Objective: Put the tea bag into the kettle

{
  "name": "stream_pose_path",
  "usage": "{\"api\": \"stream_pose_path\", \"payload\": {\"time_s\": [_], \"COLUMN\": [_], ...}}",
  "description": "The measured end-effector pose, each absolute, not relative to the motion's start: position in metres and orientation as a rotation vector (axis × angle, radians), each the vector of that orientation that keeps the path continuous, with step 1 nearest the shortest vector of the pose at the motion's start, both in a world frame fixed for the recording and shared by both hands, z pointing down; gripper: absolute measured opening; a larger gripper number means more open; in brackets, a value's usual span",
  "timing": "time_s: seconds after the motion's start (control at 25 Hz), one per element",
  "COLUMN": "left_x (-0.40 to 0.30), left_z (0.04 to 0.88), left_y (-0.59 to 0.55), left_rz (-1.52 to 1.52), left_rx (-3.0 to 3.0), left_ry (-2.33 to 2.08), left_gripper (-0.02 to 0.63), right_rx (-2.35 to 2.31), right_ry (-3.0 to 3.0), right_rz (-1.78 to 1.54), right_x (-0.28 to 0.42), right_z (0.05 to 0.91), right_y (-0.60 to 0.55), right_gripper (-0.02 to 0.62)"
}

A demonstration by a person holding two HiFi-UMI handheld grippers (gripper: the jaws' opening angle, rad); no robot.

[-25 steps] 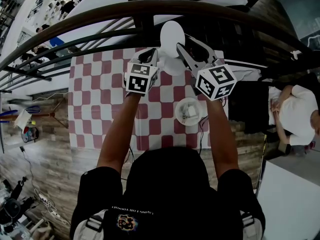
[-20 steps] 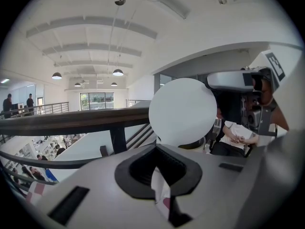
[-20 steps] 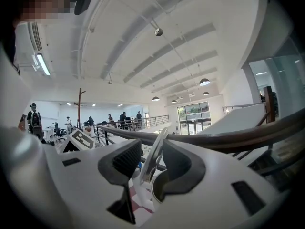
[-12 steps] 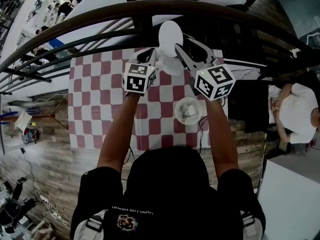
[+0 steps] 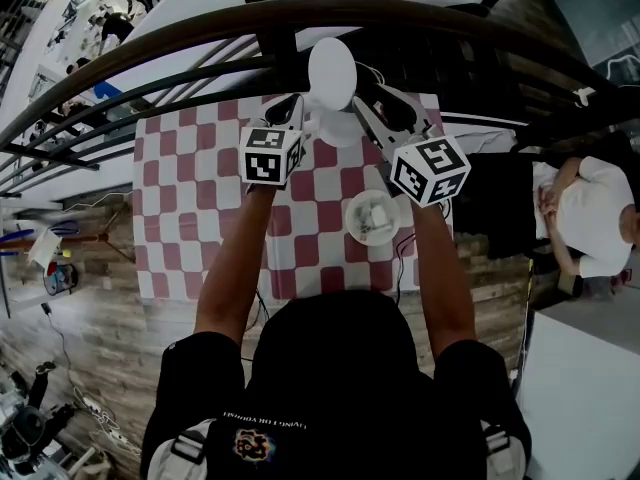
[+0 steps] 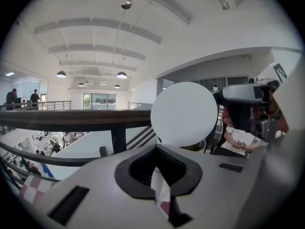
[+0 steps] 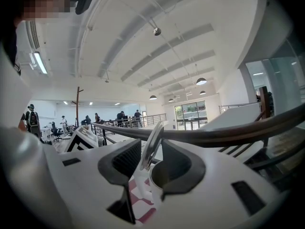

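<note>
The white kettle [image 5: 337,128] stands at the far edge of the checked table, its round lid [image 5: 332,73] tipped up open. My left gripper [image 5: 298,116] is at the kettle's left side, shut on a white tea bag [image 6: 159,194] that hangs between its pads. From that gripper the lid [image 6: 183,113] shows as a white disc just ahead. On the kettle's right side, my right gripper [image 5: 375,103] has its jaws wide around the white handle [image 7: 137,178]. The lid [image 7: 152,149] shows edge-on above the dark opening [image 7: 159,175].
A white bowl [image 5: 352,230] with small packets sits near the table's front right. The red-and-white checked cloth [image 5: 200,188] covers the table. A dark curved railing [image 5: 200,28] runs just behind the kettle. A seated person [image 5: 590,218] is at the right.
The picture has shifted slightly. Both grippers stay at the kettle, which keeps its lid up.
</note>
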State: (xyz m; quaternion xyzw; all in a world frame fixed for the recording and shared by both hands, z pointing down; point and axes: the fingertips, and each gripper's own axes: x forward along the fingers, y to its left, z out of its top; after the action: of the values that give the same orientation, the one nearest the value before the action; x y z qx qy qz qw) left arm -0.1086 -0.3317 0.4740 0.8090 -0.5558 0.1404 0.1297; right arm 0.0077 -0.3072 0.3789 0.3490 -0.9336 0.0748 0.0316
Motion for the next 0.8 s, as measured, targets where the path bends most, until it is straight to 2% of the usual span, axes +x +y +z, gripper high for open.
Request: {"api": "stream_pose_path", "payload": {"time_s": [0.44,0.8], "left_x": [-0.092,-0.059], "left_z": [0.462,0.500], "left_y": [-0.297,-0.245], "left_rz": [0.398,0.548], "left_rx": [2.394,2.444], "left_ry": [-1.577,-1.418], "left_gripper": [0.003,0.003], "right_rx": [1.163,1.203], "right_ry": [-2.764,-2.685], "right_rz": [0.332,0.402], "right_x": [0.053,0.078], "right_z": [0.422,0.455], "right_y": [-0.283,-0.254], "right_gripper": [0.149,0.149]}}
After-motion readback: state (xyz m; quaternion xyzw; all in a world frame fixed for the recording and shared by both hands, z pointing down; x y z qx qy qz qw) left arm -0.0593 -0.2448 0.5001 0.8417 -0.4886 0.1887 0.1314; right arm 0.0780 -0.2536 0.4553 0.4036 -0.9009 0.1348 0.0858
